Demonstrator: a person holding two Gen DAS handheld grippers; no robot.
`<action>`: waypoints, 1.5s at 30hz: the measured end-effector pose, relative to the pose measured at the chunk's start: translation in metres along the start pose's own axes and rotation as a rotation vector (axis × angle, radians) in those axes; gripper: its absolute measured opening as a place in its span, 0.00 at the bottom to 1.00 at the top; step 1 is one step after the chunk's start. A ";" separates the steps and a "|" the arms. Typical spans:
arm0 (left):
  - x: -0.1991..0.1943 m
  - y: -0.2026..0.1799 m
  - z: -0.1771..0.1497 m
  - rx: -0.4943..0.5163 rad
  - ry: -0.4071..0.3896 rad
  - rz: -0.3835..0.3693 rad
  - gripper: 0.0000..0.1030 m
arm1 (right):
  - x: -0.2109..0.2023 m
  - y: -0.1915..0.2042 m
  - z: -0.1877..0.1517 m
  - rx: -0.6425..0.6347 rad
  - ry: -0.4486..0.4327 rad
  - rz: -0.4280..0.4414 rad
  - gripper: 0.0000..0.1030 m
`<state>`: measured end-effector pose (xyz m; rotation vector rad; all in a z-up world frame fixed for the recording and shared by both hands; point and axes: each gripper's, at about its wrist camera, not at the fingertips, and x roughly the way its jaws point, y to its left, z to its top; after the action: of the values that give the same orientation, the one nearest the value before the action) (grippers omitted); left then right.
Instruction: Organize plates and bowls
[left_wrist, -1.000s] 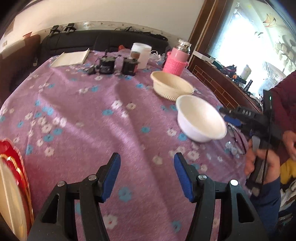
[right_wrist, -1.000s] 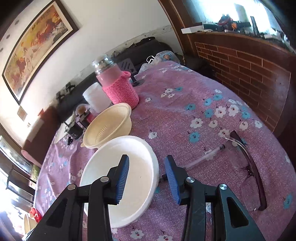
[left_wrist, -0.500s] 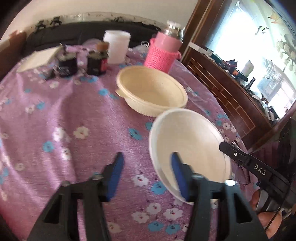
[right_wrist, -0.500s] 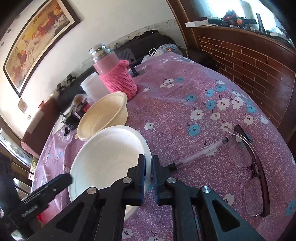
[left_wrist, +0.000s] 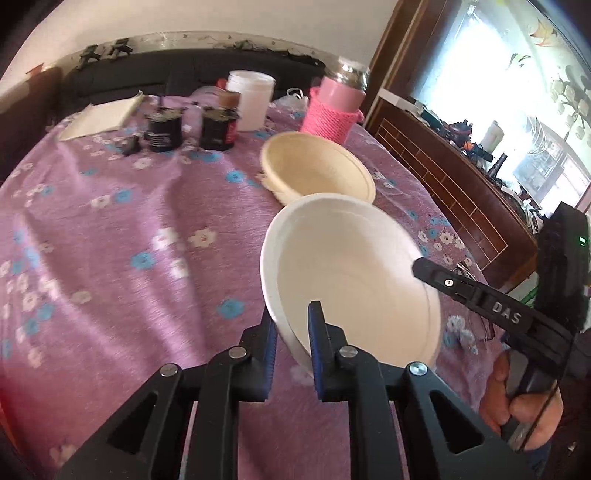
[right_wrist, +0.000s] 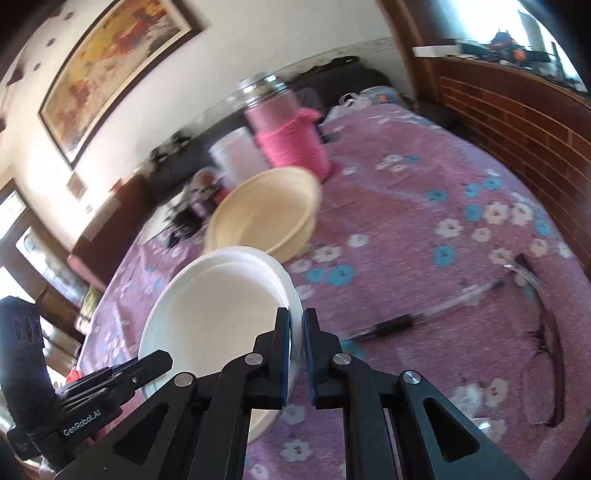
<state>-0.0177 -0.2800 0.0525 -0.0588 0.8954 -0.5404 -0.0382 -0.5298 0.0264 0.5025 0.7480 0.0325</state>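
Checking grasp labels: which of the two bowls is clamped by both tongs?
The white bowl, nearer the cameras, rim pinched on opposite sides; the cream bowl behind it sits untouched.

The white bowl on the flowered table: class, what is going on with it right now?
A person holds a gripper in each hand, and both are clamped on the rim of the white bowl. The left gripper pinches the near rim, its jaws having just closed; the right gripper holds the opposite edge. A cream bowl sits just behind on the purple tablecloth, so stacking looks likely next.
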 end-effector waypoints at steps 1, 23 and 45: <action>-0.013 0.008 -0.006 -0.008 -0.020 0.018 0.14 | 0.004 0.007 -0.004 -0.014 0.026 0.042 0.08; -0.031 0.059 -0.049 -0.023 -0.165 0.113 0.36 | 0.031 0.078 -0.044 -0.279 0.115 0.103 0.15; -0.036 0.062 -0.048 -0.015 -0.202 0.218 0.18 | 0.026 0.084 -0.047 -0.289 0.088 0.115 0.16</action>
<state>-0.0458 -0.2008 0.0313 -0.0284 0.6981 -0.3177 -0.0375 -0.4310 0.0182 0.2684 0.7843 0.2680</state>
